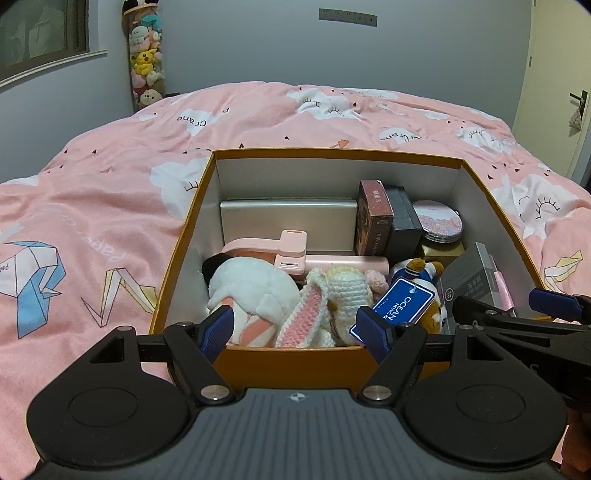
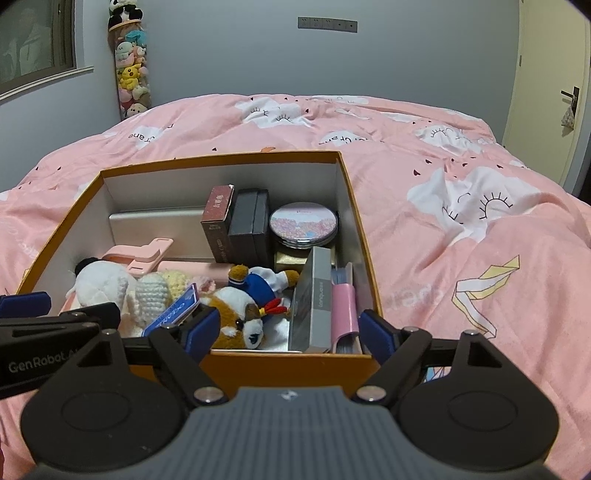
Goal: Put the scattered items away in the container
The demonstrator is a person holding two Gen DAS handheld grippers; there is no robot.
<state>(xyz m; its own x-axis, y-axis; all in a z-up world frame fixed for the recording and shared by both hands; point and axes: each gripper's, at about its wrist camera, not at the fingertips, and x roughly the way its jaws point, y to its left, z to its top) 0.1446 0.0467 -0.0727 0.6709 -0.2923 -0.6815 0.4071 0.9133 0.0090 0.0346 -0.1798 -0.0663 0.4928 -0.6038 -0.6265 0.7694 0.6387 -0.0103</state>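
An orange box (image 1: 184, 236) with white inner walls sits on the bed, full of items. Inside lie a white plush (image 1: 255, 284), a crocheted bunny (image 1: 343, 291), a dog plush in a blue outfit (image 2: 240, 314) with a blue tag (image 1: 402, 306), a grey box (image 2: 314, 295), a round mirror (image 2: 303, 223), a black box (image 2: 247, 221) and a silver case (image 1: 288, 221). My left gripper (image 1: 295, 330) hangs open over the box's near left edge, holding nothing. My right gripper (image 2: 289, 330) stands open over the near right edge, also with nothing between its fingers.
A pink patterned duvet (image 2: 461, 258) covers the bed all around the box. A tall clear tube of plush toys (image 1: 146, 62) stands in the far left corner. A door (image 2: 546, 92) is at the right, a window (image 1: 40, 33) at the left.
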